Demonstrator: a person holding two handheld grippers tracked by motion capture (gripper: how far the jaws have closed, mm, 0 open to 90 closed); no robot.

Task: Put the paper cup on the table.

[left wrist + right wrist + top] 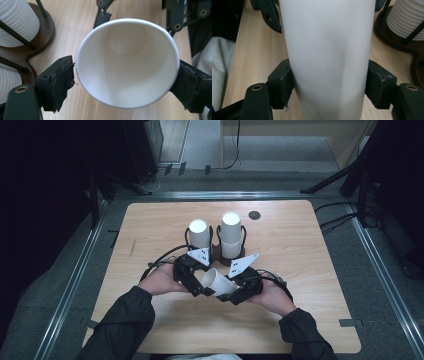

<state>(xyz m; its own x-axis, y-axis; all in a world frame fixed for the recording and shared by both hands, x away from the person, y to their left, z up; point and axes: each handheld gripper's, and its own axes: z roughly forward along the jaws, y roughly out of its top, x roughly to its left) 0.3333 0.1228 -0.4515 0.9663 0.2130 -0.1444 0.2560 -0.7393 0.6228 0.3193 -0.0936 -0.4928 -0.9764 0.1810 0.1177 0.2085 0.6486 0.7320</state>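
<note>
A white paper cup (pixel 219 282) lies tilted between my two grippers at the front middle of the table. My right gripper (pixel 235 292) is shut on its side wall; in the right gripper view both pads (pixel 280 85) press the cup (pixel 329 57). My left gripper (pixel 202 285) faces the cup's open mouth (pixel 127 65), and its pads (pixel 62 77) touch the rim on both sides. The cup is empty inside.
Just behind the grippers a dark wooden stand (pixel 216 251) holds two stacks of ribbed white cups (pixel 199 234) (pixel 231 232) inside thin black rods. A small black disc (pixel 254 215) sits at the back of the wooden table (pixel 310 270). Dark equipment and cables surround the table.
</note>
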